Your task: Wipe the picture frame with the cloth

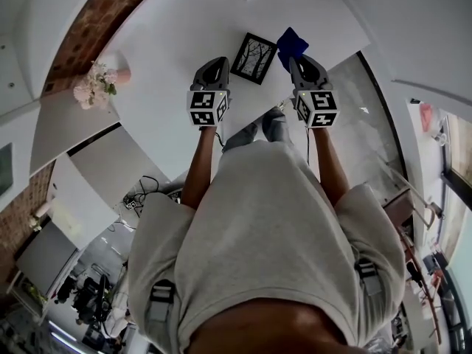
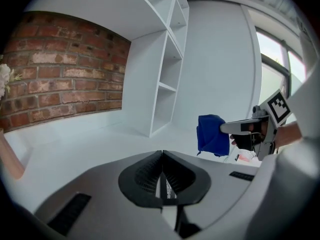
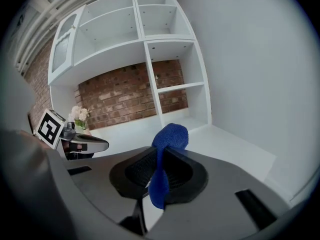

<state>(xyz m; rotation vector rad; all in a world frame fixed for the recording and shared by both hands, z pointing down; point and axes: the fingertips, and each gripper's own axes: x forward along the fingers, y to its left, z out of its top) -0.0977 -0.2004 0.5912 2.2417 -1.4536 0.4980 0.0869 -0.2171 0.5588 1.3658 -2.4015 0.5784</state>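
The picture frame (image 1: 253,57), black-edged with a bare-tree print, lies flat on the white table (image 1: 162,80) between my two grippers. My right gripper (image 1: 296,60) is shut on a blue cloth (image 1: 292,43), which bunches out past its tip just right of the frame. In the right gripper view the cloth (image 3: 168,140) is pinched in the jaws (image 3: 161,159) and hangs down between them. My left gripper (image 1: 218,63) hovers at the frame's left edge, shut and holding nothing (image 2: 161,158). From the left gripper view I see the cloth (image 2: 212,134) at the right gripper's tip (image 2: 226,128).
A pink vase of pale flowers (image 1: 96,85) stands at the table's far left. White open shelving (image 3: 150,44) and a brick wall (image 2: 60,79) back the table. The person's legs (image 1: 265,127) are at the near edge.
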